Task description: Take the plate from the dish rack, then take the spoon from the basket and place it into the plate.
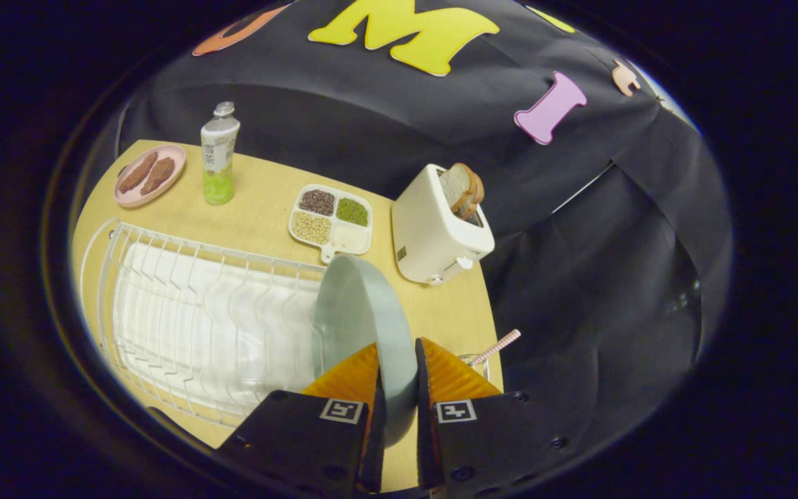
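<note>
The tongs were clamped on the plate, one finger on each face of its near rim. The plate stood on edge between the fingers, its round body running straight ahead and up from them, at the end of the dish rack nearest the toaster. Whether its lower edge rested in the rack's wires or hung clear of them could not be told. The rack's wire slots stretched away on the plate's other side, no other dish visible in them.

The spoon showed as a checked handle poking up just beside the fingers on the toaster side, near the bench corner. The basket holding it was mostly hidden behind the fingers.

Likely step: the plate has to come out of the rack and lie flat on free wood before the spoon.

Room was tight: the toaster with bread stood just beyond the plate, and a divided tray of beans lay near its top edge. A bottle and a pink dish sat well apart at the far end. Bare wood ahead of the rack looked the safest landing spot.
</note>
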Tool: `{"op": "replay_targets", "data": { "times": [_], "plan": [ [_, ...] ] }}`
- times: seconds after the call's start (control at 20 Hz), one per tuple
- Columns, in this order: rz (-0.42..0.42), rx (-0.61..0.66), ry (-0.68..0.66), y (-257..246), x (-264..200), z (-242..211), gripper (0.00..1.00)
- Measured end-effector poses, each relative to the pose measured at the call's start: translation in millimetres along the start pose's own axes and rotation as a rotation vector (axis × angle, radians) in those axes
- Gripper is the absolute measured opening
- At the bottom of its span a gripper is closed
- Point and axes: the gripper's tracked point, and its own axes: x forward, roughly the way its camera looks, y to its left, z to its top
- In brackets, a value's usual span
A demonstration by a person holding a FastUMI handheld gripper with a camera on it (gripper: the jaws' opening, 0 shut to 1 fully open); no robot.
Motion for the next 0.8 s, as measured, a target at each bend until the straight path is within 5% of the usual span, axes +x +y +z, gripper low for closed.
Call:
{"op": "replay_targets", "data": {
  "times": [0.3, 0.8],
  "plan": [
    [-0.123, 0.164, -0.246, -33.4, -52.1, 14.6, 0.24],
    [0.373, 0.338, -0.314, 23.3, -145.6, -98.9, 0.24]
  ]
}}
